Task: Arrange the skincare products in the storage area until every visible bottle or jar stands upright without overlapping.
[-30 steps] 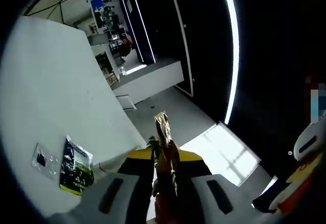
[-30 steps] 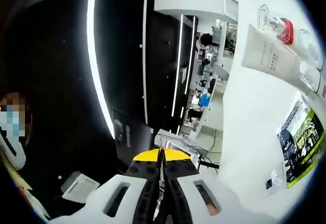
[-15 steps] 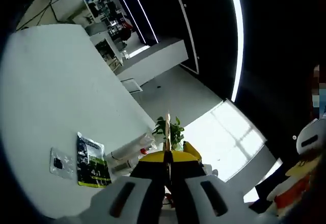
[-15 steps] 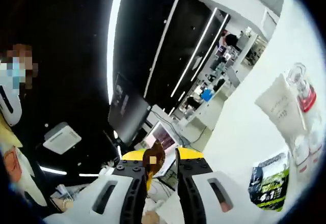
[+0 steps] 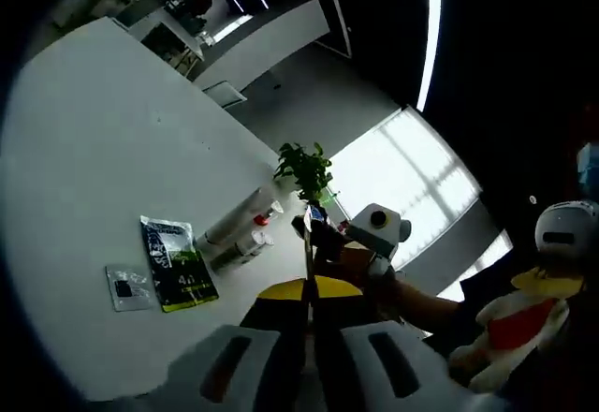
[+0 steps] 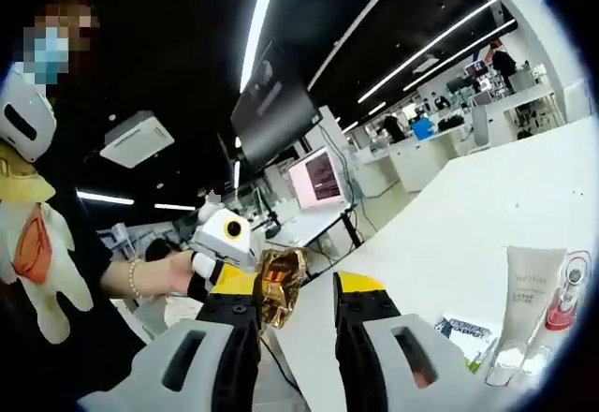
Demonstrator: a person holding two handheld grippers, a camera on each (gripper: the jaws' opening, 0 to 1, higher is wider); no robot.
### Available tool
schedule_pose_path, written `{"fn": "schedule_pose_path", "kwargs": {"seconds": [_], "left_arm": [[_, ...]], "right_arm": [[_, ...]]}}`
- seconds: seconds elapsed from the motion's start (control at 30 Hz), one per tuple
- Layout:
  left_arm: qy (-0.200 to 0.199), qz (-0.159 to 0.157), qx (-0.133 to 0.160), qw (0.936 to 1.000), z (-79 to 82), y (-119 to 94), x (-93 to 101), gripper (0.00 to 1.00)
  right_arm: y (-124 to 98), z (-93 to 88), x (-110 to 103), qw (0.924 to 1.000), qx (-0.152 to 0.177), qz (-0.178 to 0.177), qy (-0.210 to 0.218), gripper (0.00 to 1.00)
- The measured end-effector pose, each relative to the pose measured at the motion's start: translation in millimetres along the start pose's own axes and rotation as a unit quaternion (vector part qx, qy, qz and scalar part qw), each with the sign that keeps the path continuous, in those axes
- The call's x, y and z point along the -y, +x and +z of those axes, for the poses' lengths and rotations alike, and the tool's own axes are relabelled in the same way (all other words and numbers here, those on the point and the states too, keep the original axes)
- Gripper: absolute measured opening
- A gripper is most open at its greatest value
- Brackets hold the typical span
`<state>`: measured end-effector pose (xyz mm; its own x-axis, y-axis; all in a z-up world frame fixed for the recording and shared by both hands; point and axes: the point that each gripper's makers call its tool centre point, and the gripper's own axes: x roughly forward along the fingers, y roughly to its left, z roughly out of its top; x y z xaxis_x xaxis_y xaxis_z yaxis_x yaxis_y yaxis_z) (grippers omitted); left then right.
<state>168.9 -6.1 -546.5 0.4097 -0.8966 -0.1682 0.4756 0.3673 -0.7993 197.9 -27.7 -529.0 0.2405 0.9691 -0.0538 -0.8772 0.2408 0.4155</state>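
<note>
My right gripper (image 6: 287,309) now has its jaws spread apart, where a second ago they were pressed together; a crumpled gold wrapper (image 6: 281,285) sits between them, touching the left jaw. My left gripper (image 5: 308,292) has its jaws closed together, and the gold piece it showed a second ago is gone from between them. In the left gripper view, lower left, I see the green sachet (image 5: 179,275) flat on the white table (image 5: 112,140) beside lying bottles (image 5: 236,232). The right gripper view shows a white tube (image 6: 529,290) at lower right.
</note>
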Motion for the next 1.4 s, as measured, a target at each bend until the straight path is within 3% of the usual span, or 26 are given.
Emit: {"fn": "schedule_pose_path", "kwargs": {"seconds": [0.27,0.4,0.57,0.7,0.8,0.9,1.0,1.03,1.07,1.13,1.17,1.27,1.4], "left_arm": [[-0.002,-0.01,-0.051,0.9987,-13.5,1.2,-0.4,0.0],[-0.001,-0.018,-0.067,0.9976,-17.3,3.2,2.2,0.0],[-0.003,-0.019,-0.082,0.9964,-20.2,4.2,0.7,0.0],[-0.008,-0.022,-0.09,0.9957,-20.9,3.5,0.7,0.0],[-0.012,-0.024,-0.094,0.9952,-21.3,1.6,0.3,0.0],[-0.01,-0.036,-0.074,0.9965,-16.2,0.2,3.1,0.0],[0.029,-0.037,-0.026,0.9986,-3.9,1.4,1.6,0.02],[0.037,-0.038,-0.023,0.9983,-3.6,0.6,2.0,0.03],[0.046,-0.034,-0.008,0.9983,0.2,0.8,0.6,0.08],[0.04,-0.025,0.0,0.9989,-1.7,1.6,-2.0,0.3],[0.039,-0.025,0.002,0.9989,-3.1,2.4,-2.3,0.31],[0.033,-0.008,0.044,0.9984,-1.3,3.7,-9.1,0.16],[0.019,-0.01,0.065,0.9977,-6.6,4.1,-6.5,0.1]], "right_arm": [[-0.8,-7.9,3.8,0.9991,-0.031,0.016,0.026,0.2],[-2.6,-9.2,1.8,0.9978,-0.041,0.032,0.04,0.12],[-1.6,-12.7,-3.4,0.9961,-0.06,0.046,0.046,0.1],[-0.7,-15.6,-6.0,0.9956,-0.072,0.048,0.037,0.04],[0.7,-12.7,-10.9,0.9963,-0.063,0.055,0.019,0.01],[2.6,-8.2,-9.3,0.9949,-0.047,0.043,0.078,0.01],[3.0,3.5,-1.8,0.9921,-0.005,0.031,0.121,0.01],[2.9,6.1,-1.8,0.9907,0.004,0.032,0.132,0.01],[2.7,11.2,0.1,0.9886,0.022,0.029,0.146,0.01],[1.4,15.7,2.9,0.9852,0.039,0.023,0.166,0.01],[0.3,18.4,4.8,0.9828,0.049,0.02,0.177,0.01],[-1.6,20.2,6.7,0.9801,0.063,0.02,0.187,0.01],[-1.0,11.9,9.0,0.9806,0.055,0.009,0.188,0.01]]}}
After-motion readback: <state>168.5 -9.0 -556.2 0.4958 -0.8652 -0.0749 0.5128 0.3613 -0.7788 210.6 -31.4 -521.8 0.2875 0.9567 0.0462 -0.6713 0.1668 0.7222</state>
